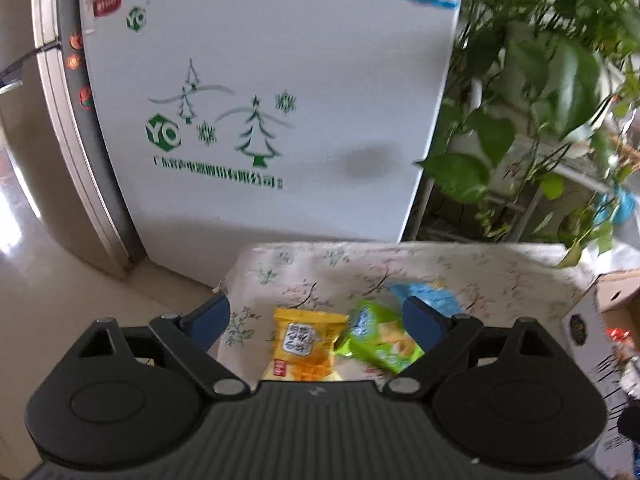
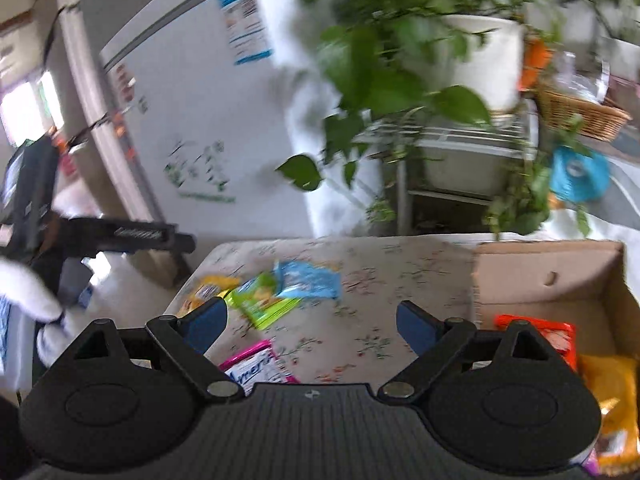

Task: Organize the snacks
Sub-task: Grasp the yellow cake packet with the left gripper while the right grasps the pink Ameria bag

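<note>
left tool: my left tool point(image 1: 316, 312) is spread wide with nothing in it, just hanging over the near left end of the worktop point(image 1: 440, 264), blue fingers point(image 1: 210, 320) on either side of the snacks

right tool: same deal, right tool point(image 2: 312, 320) is wide open and empty, bare cloth between its fingers point(image 2: 416, 326)

worktop: small one with a flowery cloth over it, pushed up close to a white freezer point(image 1: 280, 100) with green tree drawings on the side

yellow packet: yellow packet point(image 1: 302, 346) lies flat right under my left tool, roughly in the middle of the gap, not touched by either finger as far as I can see

green packet: green packet point(image 1: 380, 340) sits just to the right of the yellow one, tilted, edges about touching it; its far side runs up to the right-hand finger

blue packet: blue packet point(image 1: 432, 296) is behind the green one and overlaps it a bit, clearer in the right camera point(image 2: 310, 280)

pink packet: pink and white packet point(image 2: 256, 364) lies near the front edge, partly hidden by the right tool's body

box: cardboard box point(image 2: 540, 276) stands on the right end of the worktop, open top, with an orange-red packet point(image 2: 556, 336) and a dark yellow bag point(image 2: 614, 400) inside at the near end

background: big leafy plant point(image 2: 380, 60) on a white rack behind the worktop, wicker basket point(image 2: 580, 114) far right

blur: both views are a bit smeared so I can't read the labels
</note>
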Demonstrator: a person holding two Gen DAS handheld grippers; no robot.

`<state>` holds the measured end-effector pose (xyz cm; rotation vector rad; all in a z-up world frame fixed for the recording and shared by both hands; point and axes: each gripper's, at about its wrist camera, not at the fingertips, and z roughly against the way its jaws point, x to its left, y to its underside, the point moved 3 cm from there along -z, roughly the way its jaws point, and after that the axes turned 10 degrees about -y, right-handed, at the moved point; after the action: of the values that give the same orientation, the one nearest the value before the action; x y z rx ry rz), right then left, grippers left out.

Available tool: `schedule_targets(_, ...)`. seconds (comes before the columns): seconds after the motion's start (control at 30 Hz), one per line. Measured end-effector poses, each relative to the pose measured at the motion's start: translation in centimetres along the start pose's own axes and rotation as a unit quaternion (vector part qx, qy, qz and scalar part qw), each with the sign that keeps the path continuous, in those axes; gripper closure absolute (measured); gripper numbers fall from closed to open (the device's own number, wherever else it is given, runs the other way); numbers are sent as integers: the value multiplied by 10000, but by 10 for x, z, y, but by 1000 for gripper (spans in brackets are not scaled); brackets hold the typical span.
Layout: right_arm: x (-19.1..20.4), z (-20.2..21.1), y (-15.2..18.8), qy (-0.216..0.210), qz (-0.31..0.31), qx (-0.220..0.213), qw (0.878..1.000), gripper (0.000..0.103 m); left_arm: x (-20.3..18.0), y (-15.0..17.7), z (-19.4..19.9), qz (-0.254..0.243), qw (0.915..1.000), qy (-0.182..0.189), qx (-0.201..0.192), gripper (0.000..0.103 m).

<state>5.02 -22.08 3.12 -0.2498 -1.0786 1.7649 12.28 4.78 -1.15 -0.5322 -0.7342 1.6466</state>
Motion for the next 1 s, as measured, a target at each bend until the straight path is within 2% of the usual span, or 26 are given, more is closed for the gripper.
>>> schedule_targets(0.33, 17, -47, 22, -282, 547, 686, 9957, 7, -5, 20, -43, -719, 9963, -254, 399, 11)
schedule_targets(0.67, 26, -81, 41, -461, 743, 1178, 9892, 6, -11, 37, -67, -1215, 9902, -92, 686, 11)
schedule_targets(1.0, 34, -106, 50, -419, 1100, 1392, 9832, 5, -20, 43, -83, -1428, 9874, 12, 687, 11)
